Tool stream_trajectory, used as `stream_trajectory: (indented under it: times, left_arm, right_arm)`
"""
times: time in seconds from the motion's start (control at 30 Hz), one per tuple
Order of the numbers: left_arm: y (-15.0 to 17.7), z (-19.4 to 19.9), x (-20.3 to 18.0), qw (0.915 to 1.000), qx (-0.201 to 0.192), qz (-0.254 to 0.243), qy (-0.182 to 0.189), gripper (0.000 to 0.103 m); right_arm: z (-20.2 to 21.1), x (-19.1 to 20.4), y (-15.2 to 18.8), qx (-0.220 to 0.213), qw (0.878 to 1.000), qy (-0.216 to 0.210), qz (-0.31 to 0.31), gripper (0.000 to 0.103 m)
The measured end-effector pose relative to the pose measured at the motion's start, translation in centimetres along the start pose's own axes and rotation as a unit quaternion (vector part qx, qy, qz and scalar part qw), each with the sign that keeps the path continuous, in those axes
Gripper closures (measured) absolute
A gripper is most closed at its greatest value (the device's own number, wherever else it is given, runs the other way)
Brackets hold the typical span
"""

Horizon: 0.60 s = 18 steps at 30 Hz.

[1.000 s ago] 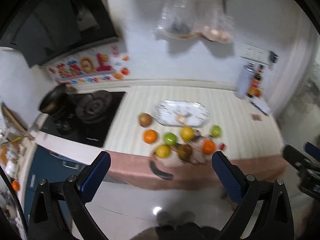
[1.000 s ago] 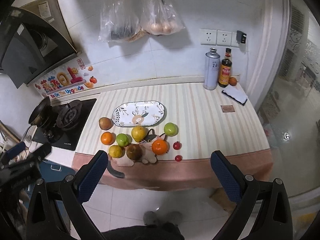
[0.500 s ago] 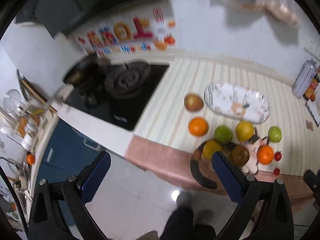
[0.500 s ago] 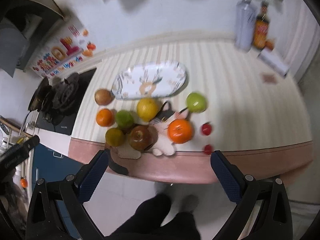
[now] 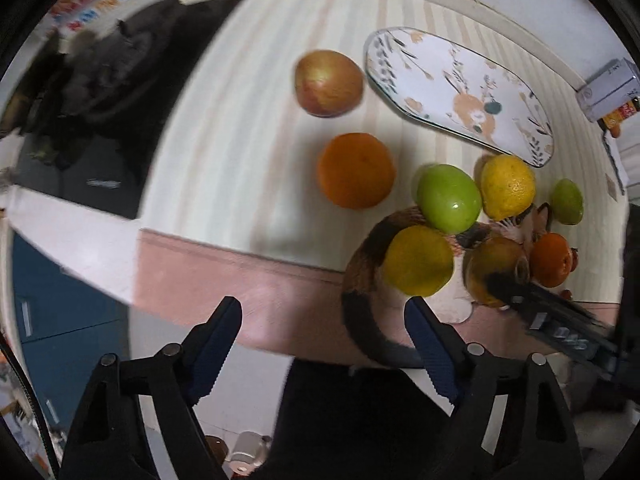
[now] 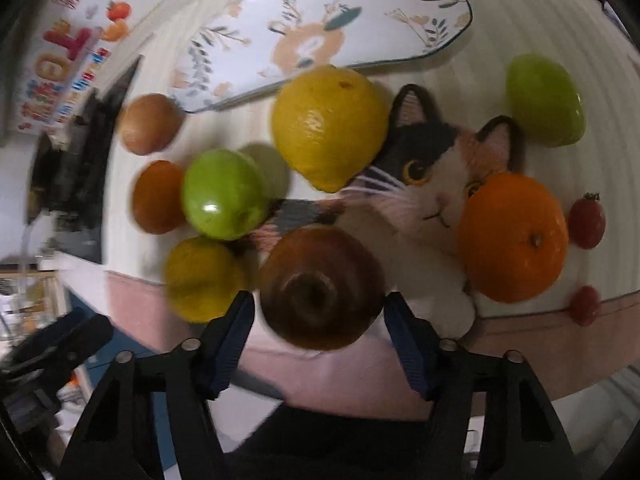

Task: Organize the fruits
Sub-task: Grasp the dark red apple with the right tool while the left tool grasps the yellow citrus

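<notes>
Several fruits lie on the striped counter beside a flowered oval plate (image 5: 460, 92) (image 6: 320, 32). My right gripper (image 6: 320, 326) is open with its jaws on either side of a brown fruit (image 6: 320, 286) at the counter's front edge, not closed on it. Around it are a yellow lemon (image 6: 328, 126), a green apple (image 6: 224, 194), a yellow fruit (image 6: 202, 278) and an orange (image 6: 514, 238) on a cat-shaped mat (image 6: 424, 184). My left gripper (image 5: 322, 346) is open and empty, over the counter's pink front edge, short of an orange (image 5: 356, 170) and an apple (image 5: 328, 82).
A black gas hob (image 5: 120, 92) is at the counter's left. A second green apple (image 6: 544, 100) and two small red tomatoes (image 6: 586, 220) lie at the right. A can and bottle (image 5: 608, 92) stand at the far right against the wall. The blue cabinet (image 5: 60, 320) is below.
Both grippers have dropped down and come close to the counter. The right one now straddles the brown fruit. The left one has neared the front edge by the orange.
</notes>
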<state>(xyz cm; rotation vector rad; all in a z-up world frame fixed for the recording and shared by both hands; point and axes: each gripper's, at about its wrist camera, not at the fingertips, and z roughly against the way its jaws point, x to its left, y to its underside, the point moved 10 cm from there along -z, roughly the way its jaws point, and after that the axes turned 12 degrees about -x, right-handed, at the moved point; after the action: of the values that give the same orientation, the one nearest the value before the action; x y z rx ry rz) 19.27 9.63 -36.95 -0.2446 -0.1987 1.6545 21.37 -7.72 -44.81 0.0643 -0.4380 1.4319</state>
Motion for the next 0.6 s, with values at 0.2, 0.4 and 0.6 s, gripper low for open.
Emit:
stream_trajectory:
  times: [0.2, 0.4, 0.6]
  left_arm:
    - [-0.6, -2.0, -3.6, 0.9975, 0.033, -0.011, 0.062, 0.020]
    - [-0.8, -4.8, -7.1, 0.9940, 0.055, -0.063, 0.070, 0.020]
    - [-0.4, -7.6, -8.1, 0.9912, 0.082, -0.069, 0.078, 0.046]
  right_arm:
    - [0.6, -1.0, 1.0, 0.012, 1.000, 0.028, -0.004, 0.035]
    - [0.2, -0.7, 1.7, 0.021, 0.999, 0.037, 0.013, 0.035]
    - [-0.3, -0.4, 1.0, 0.025, 0.999, 0.030, 0.018, 0.034]
